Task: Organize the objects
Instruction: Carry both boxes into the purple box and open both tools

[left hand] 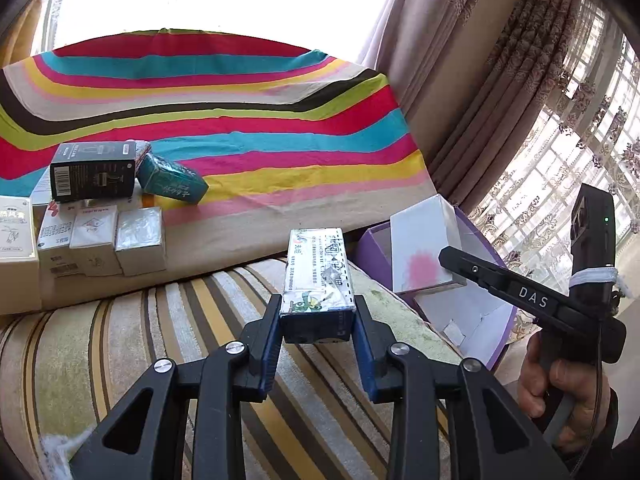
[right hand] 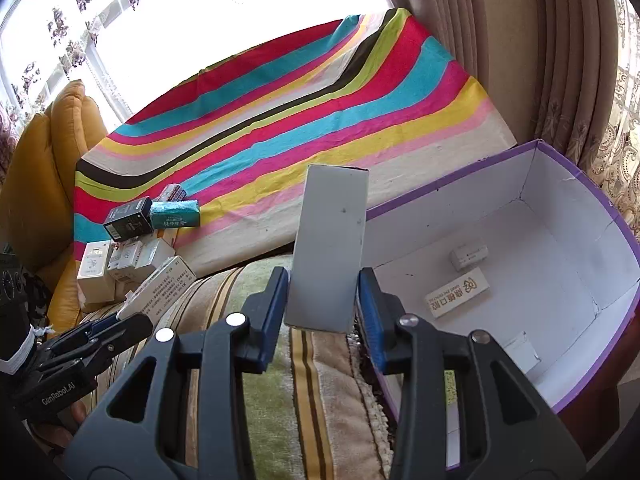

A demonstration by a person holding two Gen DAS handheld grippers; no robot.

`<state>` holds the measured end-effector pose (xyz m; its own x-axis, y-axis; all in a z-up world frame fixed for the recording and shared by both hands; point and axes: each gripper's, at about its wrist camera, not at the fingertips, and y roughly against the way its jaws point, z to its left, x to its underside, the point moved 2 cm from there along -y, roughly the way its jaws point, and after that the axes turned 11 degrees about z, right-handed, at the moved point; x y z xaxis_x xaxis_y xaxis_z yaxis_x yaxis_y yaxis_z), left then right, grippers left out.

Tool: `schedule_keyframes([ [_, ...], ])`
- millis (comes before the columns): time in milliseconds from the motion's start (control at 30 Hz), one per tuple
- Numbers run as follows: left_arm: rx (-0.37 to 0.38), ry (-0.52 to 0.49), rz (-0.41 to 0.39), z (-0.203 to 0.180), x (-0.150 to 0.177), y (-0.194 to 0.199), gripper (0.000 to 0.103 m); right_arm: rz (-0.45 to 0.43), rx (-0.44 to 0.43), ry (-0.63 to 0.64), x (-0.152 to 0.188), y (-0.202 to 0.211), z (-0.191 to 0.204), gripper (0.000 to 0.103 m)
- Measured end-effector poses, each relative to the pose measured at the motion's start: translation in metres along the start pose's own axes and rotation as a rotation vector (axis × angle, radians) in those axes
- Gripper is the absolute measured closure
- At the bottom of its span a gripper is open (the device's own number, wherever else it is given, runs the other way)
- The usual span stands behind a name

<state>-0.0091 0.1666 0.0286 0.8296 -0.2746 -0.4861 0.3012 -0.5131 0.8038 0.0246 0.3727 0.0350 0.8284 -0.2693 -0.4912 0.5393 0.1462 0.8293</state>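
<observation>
1. My left hand-held gripper point(left hand: 317, 326) is clamped on a long printed box point(left hand: 318, 276), sitting at the center of the left wrist view (over the striped sofa cushion point(left hand: 140, 340)).
2. My right hand-held gripper point(right hand: 323, 306) is closed on a plain white box point(right hand: 330, 248), held upright at the center of the right view, just beside the rim of the purple storage box point(right hand: 624, 224).
3. Looks like I'm early-to-mid way through: only a few small boxes point(right hand: 458, 292) lie on the storage box floor, right of center.
4. Still left: the pile of boxes point(left hand: 100, 216) at the left edge of the left view, on the striped cloth point(left hand: 260, 120) (a black one and a teal one on top).
5. Both held boxes aren't in the storage box yet, so I'd guess dropping those comes next.
</observation>
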Motion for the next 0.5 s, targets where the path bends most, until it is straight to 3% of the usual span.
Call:
schedule_keyframes([
  [167,0.029,-0.079,0.028,-0.035,-0.016,-0.018,0.069,-0.012,0.044,-0.103,0.0,0.012,-0.05,0.064],
  [233,0.036,-0.106,0.04,-0.046,-0.02,-0.025,0.069,-0.023,0.067,-0.134,-0.002,0.018,-0.07,0.069],
  [500,0.062,-0.194,0.093,-0.088,-0.035,-0.058,0.069,-0.045,0.141,-0.25,0.002,0.03,-0.131,0.07],
])
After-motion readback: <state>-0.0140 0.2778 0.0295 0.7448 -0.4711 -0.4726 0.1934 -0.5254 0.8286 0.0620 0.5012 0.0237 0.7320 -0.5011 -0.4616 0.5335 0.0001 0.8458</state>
